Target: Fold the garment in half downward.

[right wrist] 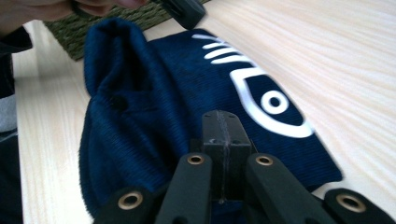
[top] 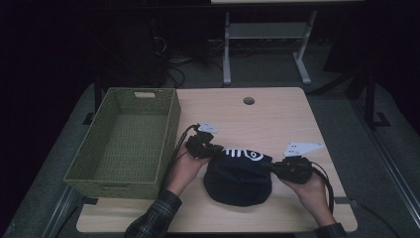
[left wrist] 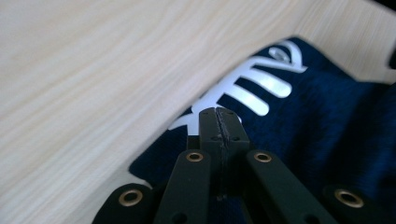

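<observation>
Beanie (top: 239,177): navy, fish-bone print, flat on surface (top: 277,119).
Left gripper (top: 214,148): clamped on its ten-o'clock edge.
Right gripper (top: 273,167): clamped at three o'clock, likely for lifting.
Basket (top: 171,134): nine o'clock, probably destination.

green woven basket (top: 124,144) on the table at nine o'clock, round hole (top: 248,100) at twelve o'clock, grey desk legs (top: 228,49) behind

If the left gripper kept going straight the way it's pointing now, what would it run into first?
Most likely the navy beanie: the left gripper, jaws shut, already sits at its edge, pointing across the white fish-bone print. Whether fabric is pinched is unclear.
</observation>
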Available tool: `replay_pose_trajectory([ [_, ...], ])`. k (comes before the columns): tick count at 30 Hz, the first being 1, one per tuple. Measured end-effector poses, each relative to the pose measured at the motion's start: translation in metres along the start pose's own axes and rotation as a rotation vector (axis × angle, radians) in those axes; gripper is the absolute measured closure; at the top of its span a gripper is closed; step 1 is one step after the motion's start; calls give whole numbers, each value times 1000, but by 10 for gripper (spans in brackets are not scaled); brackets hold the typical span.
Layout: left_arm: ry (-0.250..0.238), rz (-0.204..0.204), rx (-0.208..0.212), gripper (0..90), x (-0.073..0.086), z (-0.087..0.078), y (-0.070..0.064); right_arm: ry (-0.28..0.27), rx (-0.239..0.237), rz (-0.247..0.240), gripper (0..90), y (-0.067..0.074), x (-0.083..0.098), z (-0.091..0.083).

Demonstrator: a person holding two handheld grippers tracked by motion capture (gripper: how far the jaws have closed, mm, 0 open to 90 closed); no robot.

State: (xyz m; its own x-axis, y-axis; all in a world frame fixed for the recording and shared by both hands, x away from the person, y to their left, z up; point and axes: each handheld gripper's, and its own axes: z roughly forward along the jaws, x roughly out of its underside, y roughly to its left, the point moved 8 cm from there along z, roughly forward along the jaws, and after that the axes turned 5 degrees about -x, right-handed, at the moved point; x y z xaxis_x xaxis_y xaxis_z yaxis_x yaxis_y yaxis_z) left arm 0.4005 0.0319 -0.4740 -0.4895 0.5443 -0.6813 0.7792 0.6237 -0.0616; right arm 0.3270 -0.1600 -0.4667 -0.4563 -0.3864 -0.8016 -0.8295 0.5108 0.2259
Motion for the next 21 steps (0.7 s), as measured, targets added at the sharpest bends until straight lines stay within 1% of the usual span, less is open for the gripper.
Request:
replay_pose_trajectory([
  [2, 26, 6, 7, 899, 4, 7, -1, 15, -2, 4, 900, 4, 3, 3],
  [3, 32, 10, 8, 899, 6, 9, -1, 24, -5, -4, 900, 6, 6, 4],
  [4, 43, 19, 10, 899, 7, 11, -1, 32, -9, 0, 900, 8, 8, 6],
  [5, 48, 17, 13, 899, 9, 12, -1, 42, -8, -2, 900, 10, 10, 6],
  [6, 48, 10, 18, 899, 9, 14, -1, 45, -10, -5, 900, 12, 12, 7],
  [7, 52, 13, 22, 900, 10, 15, -1, 44, -15, -8, 900, 14, 14, 8],
  [8, 59, 16, 25, 900, 11, 16, -2, 53, -17, -8, 900, 16, 16, 9],
  [9, 54, 11, 26, 900, 11, 17, -2, 63, -23, -3, 900, 19, 20, 11],
  [11, 66, 28, 23, 900, 13, 17, -2, 77, -33, -6, 900, 23, 24, 15],
  [12, 70, 24, 23, 900, 14, 18, -3, 79, -35, -5, 900, 25, 26, 16],
  [14, 77, 35, 25, 900, 16, 20, -4, 95, -46, -14, 900, 30, 31, 21],
  [16, 85, 44, 24, 900, 19, 24, -6, 129, -46, -23, 900, 35, 38, 27],
  [17, 81, 43, 22, 900, 18, 25, -7, 146, -44, -32, 900, 36, 42, 31],
  [18, 89, 55, 24, 900, 19, 25, -7, 152, -42, -32, 900, 38, 44, 33],
  [21, 89, 66, 21, 900, 19, 27, -9, 171, -49, -38, 900, 45, 50, 40],
])
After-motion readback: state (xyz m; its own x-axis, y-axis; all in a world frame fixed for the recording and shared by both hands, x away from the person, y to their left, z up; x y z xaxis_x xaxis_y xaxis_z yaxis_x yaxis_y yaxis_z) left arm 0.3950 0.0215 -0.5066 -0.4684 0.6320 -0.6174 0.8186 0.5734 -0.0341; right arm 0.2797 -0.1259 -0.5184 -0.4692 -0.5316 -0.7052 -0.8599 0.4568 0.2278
